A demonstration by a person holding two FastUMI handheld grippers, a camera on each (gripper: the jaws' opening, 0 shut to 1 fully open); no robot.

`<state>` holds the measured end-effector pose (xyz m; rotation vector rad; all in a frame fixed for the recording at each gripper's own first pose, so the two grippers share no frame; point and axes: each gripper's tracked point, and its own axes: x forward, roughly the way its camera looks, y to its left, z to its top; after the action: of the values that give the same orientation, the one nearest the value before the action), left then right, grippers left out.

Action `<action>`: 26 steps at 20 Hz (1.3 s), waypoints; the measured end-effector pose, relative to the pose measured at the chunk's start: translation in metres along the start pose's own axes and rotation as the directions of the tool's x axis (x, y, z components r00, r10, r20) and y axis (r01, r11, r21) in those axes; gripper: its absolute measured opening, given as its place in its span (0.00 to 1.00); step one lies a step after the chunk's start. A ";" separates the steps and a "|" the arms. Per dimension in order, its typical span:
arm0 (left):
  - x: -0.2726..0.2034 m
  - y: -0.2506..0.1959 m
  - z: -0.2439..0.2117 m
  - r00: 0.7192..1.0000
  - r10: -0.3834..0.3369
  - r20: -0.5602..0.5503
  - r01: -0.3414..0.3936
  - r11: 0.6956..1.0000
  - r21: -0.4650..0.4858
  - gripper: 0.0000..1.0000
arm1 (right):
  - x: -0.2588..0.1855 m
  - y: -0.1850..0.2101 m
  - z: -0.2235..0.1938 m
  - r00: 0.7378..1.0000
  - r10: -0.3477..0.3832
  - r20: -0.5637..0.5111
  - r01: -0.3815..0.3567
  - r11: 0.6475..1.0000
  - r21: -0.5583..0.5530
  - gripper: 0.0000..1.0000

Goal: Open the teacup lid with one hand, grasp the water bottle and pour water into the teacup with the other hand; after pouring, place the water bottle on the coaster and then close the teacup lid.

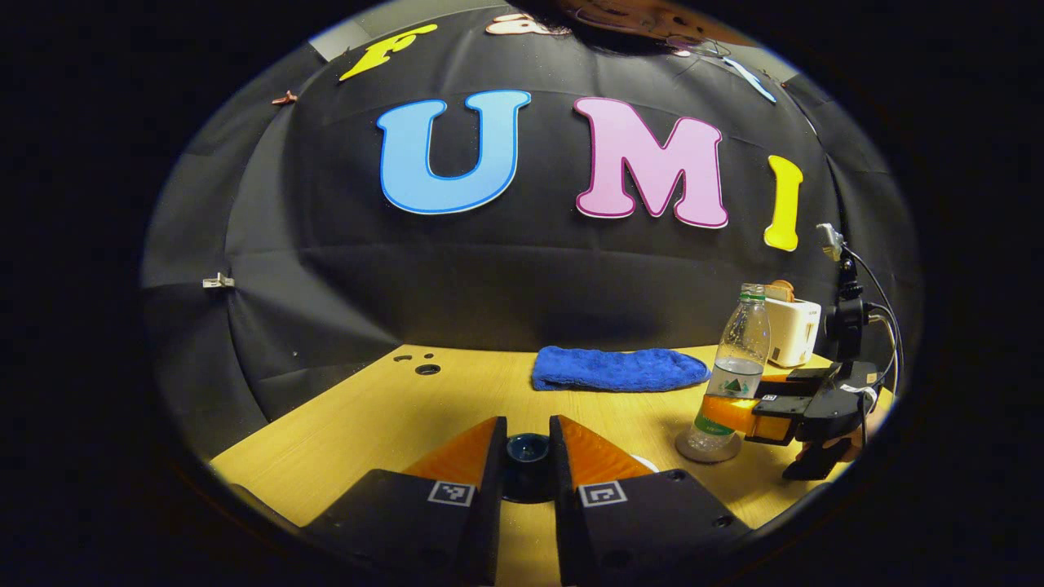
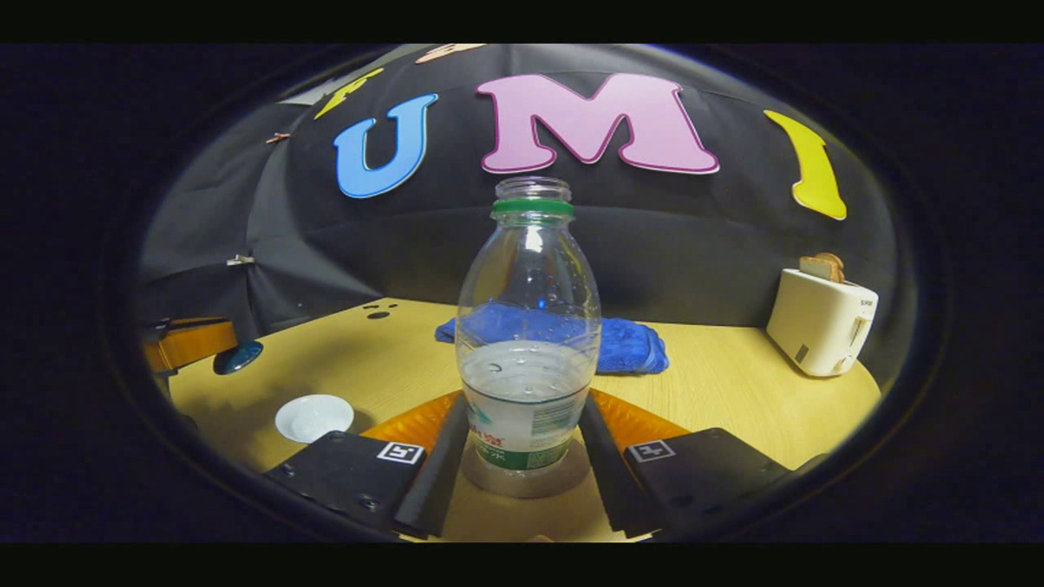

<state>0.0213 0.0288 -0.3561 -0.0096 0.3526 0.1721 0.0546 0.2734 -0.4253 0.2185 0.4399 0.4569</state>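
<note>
Left side first. My left gripper (image 1: 527, 456) has its jaws drawn narrow around a dark blue teacup lid (image 1: 527, 450), held up off the wooden table (image 1: 391, 408). In the right gripper view the same lid (image 2: 238, 356) shows at the far left edge, in the air. I read that as both fingers pressing on it, though the contact itself is partly hidden.

Below and just right of the lid sits the white teacup (image 2: 313, 417), open, on the table. It lies to the left of the bottle, well apart from it.

Centre: a blue towel (image 1: 618, 368) lies folded at the back of the table.

Right: the water bottle (image 2: 528, 342) stands upright, long axis vertical, no cap, roughly a third full. It rests on a round coaster (image 2: 526, 481). My right gripper (image 2: 526, 456) flanks its lower body, jaws at about bottle width; from the left gripper view the fingers (image 1: 728, 412) appear to clasp it at the label.

Far right, a white toaster (image 2: 822, 321).

Judgement: the bottle is in my right gripper, and the pour needs a lift and a carry leftward to the cup, then a tilt of the neck.
</note>
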 end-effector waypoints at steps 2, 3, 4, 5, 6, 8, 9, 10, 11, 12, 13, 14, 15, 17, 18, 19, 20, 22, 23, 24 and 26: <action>0.002 -0.004 0.000 1.000 -0.006 0.001 0.006 1.000 -0.003 0.28 | 0.002 0.000 -0.001 1.000 0.000 -0.006 0.000 1.000 -0.002 0.77; 0.003 -0.006 0.001 1.000 -0.010 0.003 0.010 1.000 -0.003 0.32 | 0.001 -0.001 -0.005 1.000 -0.002 -0.018 0.002 1.000 0.000 0.80; 0.004 -0.008 0.002 1.000 -0.015 0.005 0.015 1.000 -0.005 0.28 | 0.001 -0.002 -0.009 0.999 -0.004 -0.033 0.004 1.000 0.004 0.81; 0.006 -0.012 0.003 1.000 -0.021 0.007 0.021 1.000 -0.007 0.28 | 0.000 -0.001 -0.014 0.999 -0.004 -0.047 0.004 1.000 0.010 0.82; 0.008 -0.016 0.002 1.000 -0.029 0.008 0.029 1.000 -0.012 0.32 | -0.001 -0.002 -0.018 0.998 -0.006 -0.060 0.008 1.000 0.019 0.83; 0.012 -0.025 0.001 0.999 -0.045 0.008 0.045 0.999 -0.028 0.32 | -0.005 -0.001 -0.029 0.996 -0.008 -0.090 0.011 0.999 0.041 0.88; 0.014 -0.030 -0.001 0.998 -0.055 0.005 0.055 0.998 -0.036 0.28 | -0.009 -0.004 -0.035 0.994 -0.017 -0.110 0.022 0.999 0.045 0.92; 0.015 -0.035 -0.004 0.998 -0.065 0.001 0.065 0.997 -0.042 0.32 | -0.017 -0.007 -0.041 0.991 -0.034 -0.128 0.039 0.998 0.041 0.94; 0.017 -0.041 -0.007 0.997 -0.077 -0.005 0.076 0.996 -0.048 0.36 | -0.025 -0.008 -0.043 0.990 -0.048 -0.132 0.053 0.998 0.035 0.97; 0.018 -0.046 -0.012 0.996 -0.089 -0.013 0.089 0.995 -0.053 0.32 | -0.034 -0.008 -0.046 0.989 -0.056 -0.138 0.061 0.998 0.029 0.98; 0.020 -0.052 -0.017 0.995 -0.102 -0.023 0.100 0.993 -0.057 0.32 | -0.044 -0.008 -0.051 0.987 -0.062 -0.148 0.067 0.997 0.027 0.99; 0.021 -0.058 -0.021 0.993 -0.114 -0.033 0.111 0.992 -0.062 0.32 | -0.052 -0.009 -0.054 0.986 -0.066 -0.155 0.071 0.997 0.028 0.99; 0.023 -0.062 -0.025 0.992 -0.121 -0.042 0.118 0.991 -0.065 0.32 | -0.061 -0.009 -0.054 0.985 -0.073 -0.154 0.079 0.996 0.038 0.99; 0.026 -0.066 -0.032 0.990 -0.129 -0.053 0.126 0.990 -0.065 0.32 | -0.075 -0.011 -0.053 0.985 -0.081 -0.154 0.093 0.993 0.072 0.99; 0.028 -0.067 -0.036 0.989 -0.132 -0.059 0.128 0.990 -0.063 0.32 | -0.080 -0.012 -0.051 0.984 -0.088 -0.156 0.103 0.991 0.085 0.99; 0.029 -0.068 -0.040 0.989 -0.134 -0.063 0.130 0.990 -0.062 0.32 | -0.083 -0.015 -0.048 0.984 -0.093 -0.154 0.108 0.990 0.092 0.99; 0.031 -0.068 -0.044 0.988 -0.137 -0.070 0.133 0.989 -0.065 0.32 | -0.086 -0.017 -0.045 0.984 -0.101 -0.149 0.116 0.989 0.091 0.99; 0.034 -0.071 -0.051 0.986 -0.144 -0.086 0.138 0.988 -0.074 0.32 | -0.088 -0.022 -0.040 0.984 -0.108 -0.139 0.122 0.988 0.096 0.99; 0.035 -0.072 -0.055 0.985 -0.144 -0.097 0.137 0.988 -0.075 0.32 | -0.088 -0.023 -0.038 0.985 -0.107 -0.137 0.121 0.987 0.101 0.99; 0.036 -0.073 -0.059 0.983 -0.148 -0.105 0.141 0.987 -0.073 0.32 | -0.087 -0.025 -0.035 0.986 -0.105 -0.129 0.119 0.987 0.104 0.99; 0.037 -0.074 -0.059 0.985 -0.143 -0.102 0.138 0.989 -0.055 0.37 | -0.090 -0.025 -0.030 0.988 -0.100 -0.120 0.112 0.989 0.098 0.99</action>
<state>0.0478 -0.0407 -0.4256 -0.0908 0.4521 0.0406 -0.0221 0.2124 -0.4272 0.2690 0.5866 0.3429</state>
